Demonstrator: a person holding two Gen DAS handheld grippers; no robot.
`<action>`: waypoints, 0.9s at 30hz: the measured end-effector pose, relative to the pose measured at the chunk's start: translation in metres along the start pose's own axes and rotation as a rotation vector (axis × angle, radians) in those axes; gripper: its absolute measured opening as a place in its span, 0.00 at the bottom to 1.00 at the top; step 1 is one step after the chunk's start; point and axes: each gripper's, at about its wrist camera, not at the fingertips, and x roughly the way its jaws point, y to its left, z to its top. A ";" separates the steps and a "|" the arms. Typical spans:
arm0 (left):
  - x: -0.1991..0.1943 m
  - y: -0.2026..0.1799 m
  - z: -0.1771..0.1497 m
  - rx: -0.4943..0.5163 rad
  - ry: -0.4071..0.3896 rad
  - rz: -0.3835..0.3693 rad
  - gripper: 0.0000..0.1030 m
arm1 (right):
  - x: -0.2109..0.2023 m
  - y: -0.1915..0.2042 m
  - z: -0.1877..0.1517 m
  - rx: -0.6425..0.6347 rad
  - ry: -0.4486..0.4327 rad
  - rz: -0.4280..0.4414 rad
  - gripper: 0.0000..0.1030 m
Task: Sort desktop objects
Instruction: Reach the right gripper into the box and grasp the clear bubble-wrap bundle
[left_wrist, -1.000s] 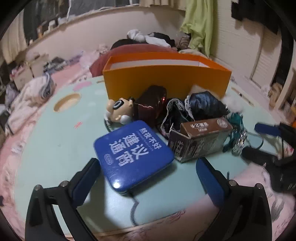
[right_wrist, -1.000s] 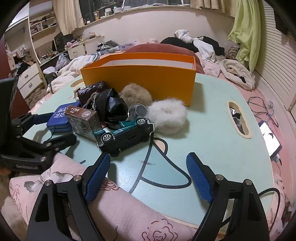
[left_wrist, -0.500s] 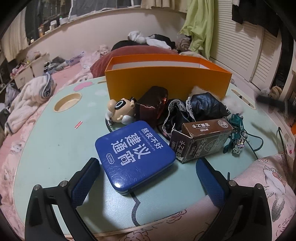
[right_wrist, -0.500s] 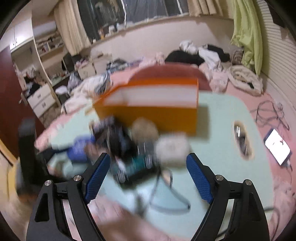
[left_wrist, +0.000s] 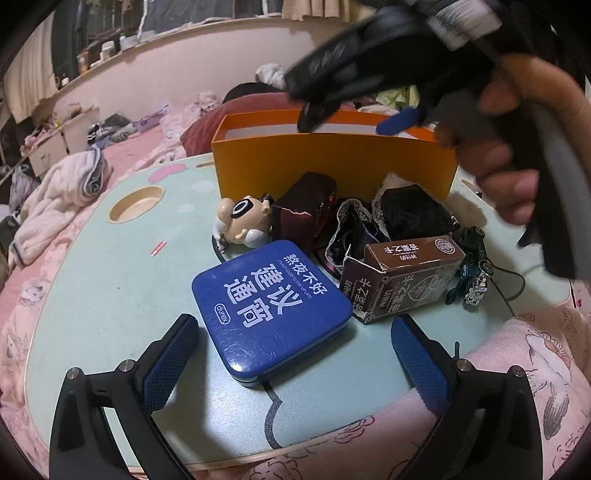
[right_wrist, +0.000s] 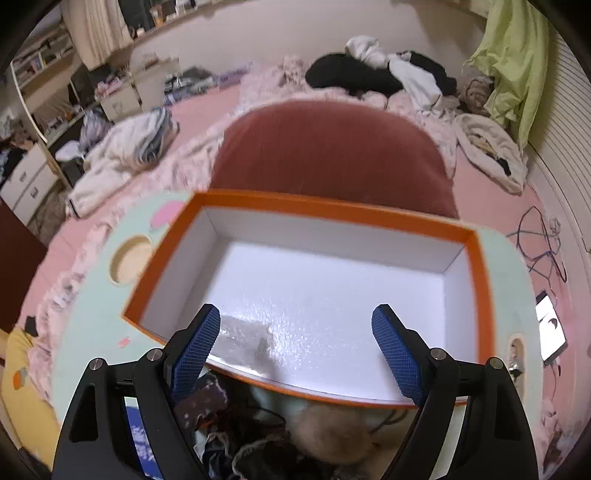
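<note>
My right gripper (right_wrist: 295, 350) hangs over the orange box (right_wrist: 484, 280) with its jaws wide apart and nothing between them. The box shows only its white floor, so I judge that no object is sorted yet. My left gripper (left_wrist: 291, 354) is also wide open and empty, low at the near edge of the desk (left_wrist: 110, 280), just before the blue tin (left_wrist: 271, 306).

To do this step well, I think I should lower the left gripper until its pads sit beside two opposite sides of the tin, then close and lift it flat.

The tin lies flat near the middle of the desk, one corner towards me. It is nearly square, so it has no clear long axis. The brown carton (left_wrist: 402, 277) lies on its side just right of it, its long axis running left to right. The box stands at the far edge, its long side along that edge.
</note>
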 end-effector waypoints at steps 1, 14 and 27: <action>0.000 0.000 0.000 0.000 0.000 0.000 1.00 | 0.003 0.001 -0.005 -0.007 0.001 -0.011 0.82; 0.000 0.001 -0.001 -0.002 -0.003 -0.001 1.00 | 0.001 0.003 -0.003 -0.022 0.002 0.023 0.82; 0.001 0.001 -0.001 -0.004 -0.002 -0.001 1.00 | 0.073 0.012 0.037 0.112 0.489 0.250 0.59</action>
